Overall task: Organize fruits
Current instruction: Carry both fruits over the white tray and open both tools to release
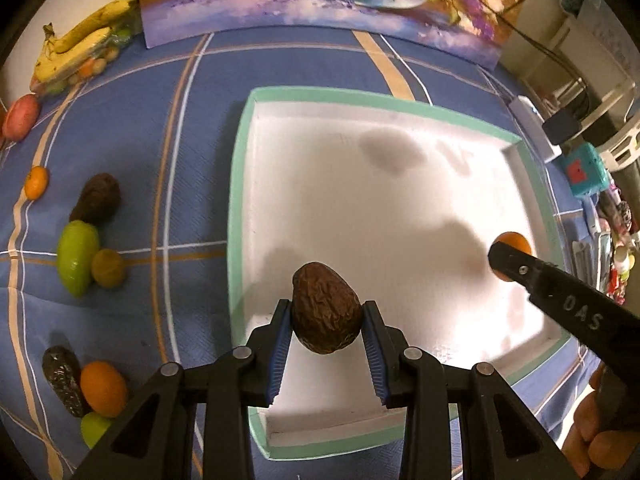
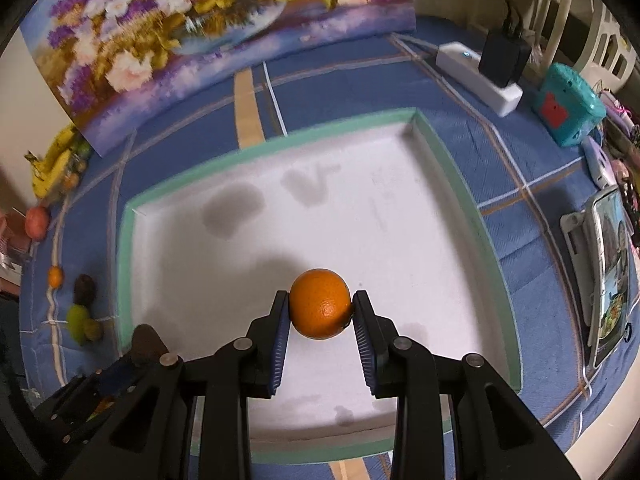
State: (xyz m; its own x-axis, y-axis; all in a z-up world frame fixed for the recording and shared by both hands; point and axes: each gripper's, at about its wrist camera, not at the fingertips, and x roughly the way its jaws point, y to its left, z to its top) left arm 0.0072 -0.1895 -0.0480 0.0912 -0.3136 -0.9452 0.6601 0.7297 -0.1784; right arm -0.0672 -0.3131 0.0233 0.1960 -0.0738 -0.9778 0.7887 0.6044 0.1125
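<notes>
Left tongs [image 1: 326, 314] clamped on brown avocado [image 1: 325, 307], right tongs [image 2: 320, 312] on orange [image 2: 320, 304], above tray [image 1: 240, 184].

A floral painting [image 2: 192, 40] leans behind; a white power strip [image 2: 478, 76] lies beside a teal box [image 2: 568, 106].

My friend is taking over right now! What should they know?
Left gripper: shut on a wrinkled dark-brown avocado, held above the near edge of the white tray with a green rim.
Right gripper: shut on a round orange, held over the same tray.
Done: both fruits are picked up; nothing lies in the tray yet.
Left: set both down, then collect the fruits on the blue checked cloth, including the bananas and green mango.
</notes>
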